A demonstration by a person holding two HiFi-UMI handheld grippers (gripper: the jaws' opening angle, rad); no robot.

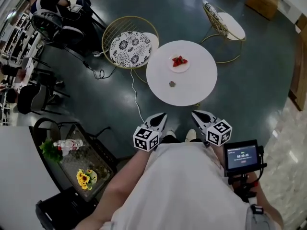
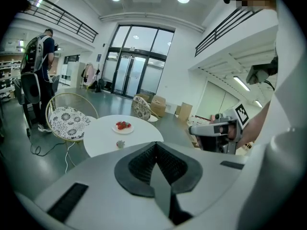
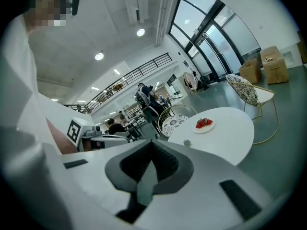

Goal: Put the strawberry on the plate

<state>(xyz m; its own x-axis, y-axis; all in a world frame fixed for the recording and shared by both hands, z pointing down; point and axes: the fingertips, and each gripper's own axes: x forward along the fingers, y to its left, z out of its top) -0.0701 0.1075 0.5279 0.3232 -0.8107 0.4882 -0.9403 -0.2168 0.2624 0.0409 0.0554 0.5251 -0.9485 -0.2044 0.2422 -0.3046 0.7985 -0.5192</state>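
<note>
The person's white-shirted torso (image 1: 187, 186) fills the bottom of the head view, and just ahead of it both grippers point forward over the dark grey-green floor (image 1: 249, 80). The left hand-held gripper (image 1: 161, 117) has its jaws pressed together with nothing between them. In its own view the ribbed black pads (image 2: 141, 164) meet along a single line. The right hand-held gripper (image 1: 196, 114) is likewise closed and empty. Both are held well short of the round white table (image 1: 196, 87) and touch nothing on it.

The red strawberries (image 1: 180, 60) lie in a small heap on the small white plate (image 1: 179, 70), which sits a little beyond the table's middle. Nearer the person, apart from the plate, a small grey-brown lump (image 1: 172, 84) rests on the bare tabletop — too small to tell what it is.

Left of the table, just beside it, stands a gold wire chair with a black-and-white patterned cushion (image 1: 129, 48). A second wire chair with a white seat (image 1: 224, 24) stands beyond the table to the right. A white cable (image 1: 135, 97) trails across the floor between the patterned chair and the person. At the person's right side, a small screen on a black mount (image 1: 242, 156) shows lit text.
</note>
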